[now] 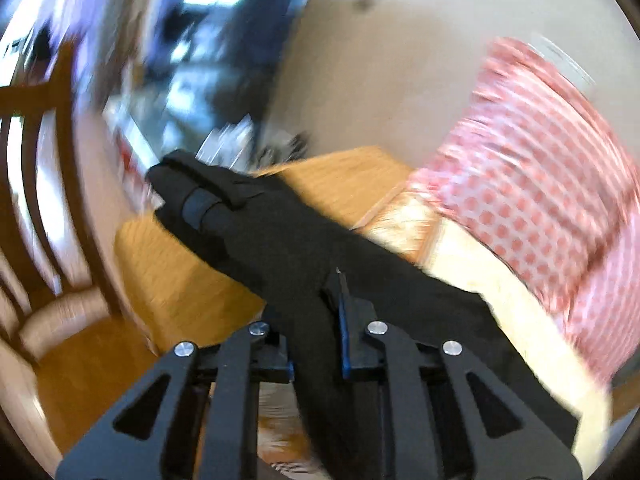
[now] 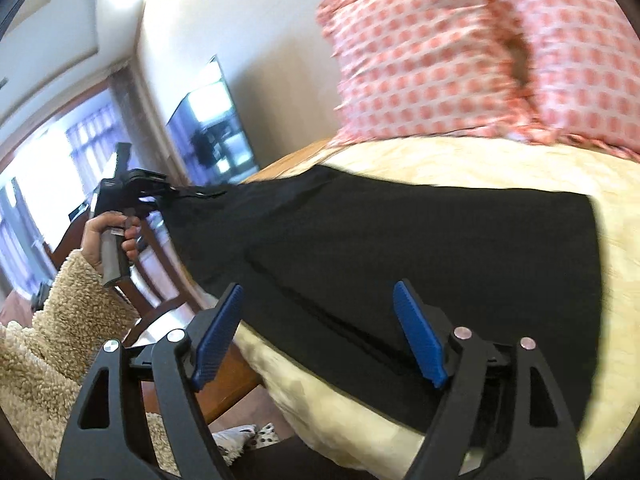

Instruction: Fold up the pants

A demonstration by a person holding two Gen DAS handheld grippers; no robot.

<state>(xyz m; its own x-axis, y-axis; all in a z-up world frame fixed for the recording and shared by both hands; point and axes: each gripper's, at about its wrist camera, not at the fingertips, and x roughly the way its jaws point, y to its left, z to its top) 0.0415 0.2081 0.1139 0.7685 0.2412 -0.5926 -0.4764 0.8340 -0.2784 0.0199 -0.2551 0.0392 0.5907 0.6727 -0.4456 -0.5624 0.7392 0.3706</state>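
The black pants (image 2: 420, 248) lie spread on the cream bedcover (image 2: 560, 168), and one end reaches past the left edge of the bed. There the left gripper (image 1: 320, 312) has its jaws closed tight on the cloth and holds it lifted beyond that edge. The right gripper (image 2: 318, 332) hovers over the near edge of the pants, jaws wide apart, holding nothing. Pink patterned pillows (image 2: 440, 52) rest at the far edge.

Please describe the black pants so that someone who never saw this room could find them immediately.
Look at the cream blanket covering the table, in front of two pink patterned pillows. The black pants lie spread on it, one end lifted off the side by the left gripper. They are the only dark cloth there.
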